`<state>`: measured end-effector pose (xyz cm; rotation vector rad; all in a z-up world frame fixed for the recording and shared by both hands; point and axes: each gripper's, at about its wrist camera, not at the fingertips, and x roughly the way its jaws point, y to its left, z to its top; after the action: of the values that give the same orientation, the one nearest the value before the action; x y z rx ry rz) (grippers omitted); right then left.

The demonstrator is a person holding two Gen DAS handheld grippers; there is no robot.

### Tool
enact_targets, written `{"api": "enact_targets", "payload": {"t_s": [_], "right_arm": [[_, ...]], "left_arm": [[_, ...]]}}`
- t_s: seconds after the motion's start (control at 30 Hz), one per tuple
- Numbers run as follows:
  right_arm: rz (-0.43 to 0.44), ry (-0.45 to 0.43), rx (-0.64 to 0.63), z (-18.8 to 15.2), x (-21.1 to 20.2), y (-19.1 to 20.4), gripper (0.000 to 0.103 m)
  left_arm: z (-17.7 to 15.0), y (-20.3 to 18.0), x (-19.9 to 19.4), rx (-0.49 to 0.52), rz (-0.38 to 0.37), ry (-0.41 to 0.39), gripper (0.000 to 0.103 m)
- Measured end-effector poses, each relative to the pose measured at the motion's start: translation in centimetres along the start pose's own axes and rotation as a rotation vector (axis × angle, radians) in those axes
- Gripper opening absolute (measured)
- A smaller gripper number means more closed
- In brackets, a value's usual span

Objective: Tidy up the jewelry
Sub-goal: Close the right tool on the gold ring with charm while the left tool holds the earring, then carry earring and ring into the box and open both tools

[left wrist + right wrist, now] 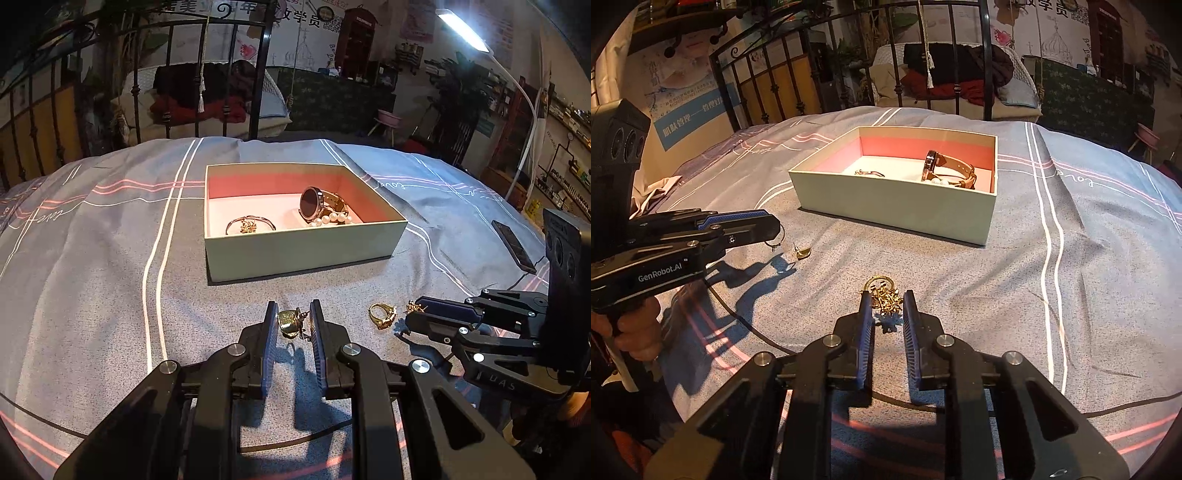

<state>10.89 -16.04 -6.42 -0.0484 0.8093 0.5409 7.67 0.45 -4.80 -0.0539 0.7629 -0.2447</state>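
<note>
The grey bedspread [110, 258], scripted "love", is carrying the open box [295, 247]. Nearer than the box, the left gripper [293, 321], marked "GenRobot.AI", is pinching a gold earring [290, 323]; beside it the right gripper [886, 306] is clasping a gold charm [884, 299].

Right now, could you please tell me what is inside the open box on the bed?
Inside the box lie a silver bangle on the left, and a watch standing on edge with a pearl bracelet on the right. The near wall hides the front strip of the floor.
</note>
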Motion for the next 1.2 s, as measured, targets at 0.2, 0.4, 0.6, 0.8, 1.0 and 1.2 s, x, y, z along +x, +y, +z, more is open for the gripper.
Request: {"api": "enact_targets", "payload": {"t_s": [0.2, 0.4, 0.6, 0.8, 1.0, 1.2], "right_arm": [[0.004, -0.046, 0.002, 0.9, -1.0, 0.2, 0.018], [0.005, -0.063, -0.01, 1.4, -1.2, 0.4, 0.018], [-0.005, -0.118, -0.036, 4.7, -1.8, 0.2, 0.018], [-0.022, -0.145, -0.044, 9.0, -0.7, -1.1, 0.018], [-0.063, -0.132, -0.024, 11.9, 1.9, -2.7, 0.018], [-0.079, -0.071, -0.03, 13.2, 5.4, -3.3, 0.018]], "left_arm": [[1.6, 1.2, -0.9, -0.061, -0.035, -0.019, 0.017], [3.0, 2.2, -1.2, -0.116, -0.061, -0.028, 0.017], [5.6, 1.5, -0.6, -0.101, -0.071, -0.039, 0.017], [8.4, 1.1, 1.3, -0.075, -0.026, -0.022, 0.017], [11.1, 1.7, 4.3, -0.082, 0.034, 0.011, 0.017], [12.1, 2.2, 8.0, -0.087, 0.066, 0.093, 0.017]]}}
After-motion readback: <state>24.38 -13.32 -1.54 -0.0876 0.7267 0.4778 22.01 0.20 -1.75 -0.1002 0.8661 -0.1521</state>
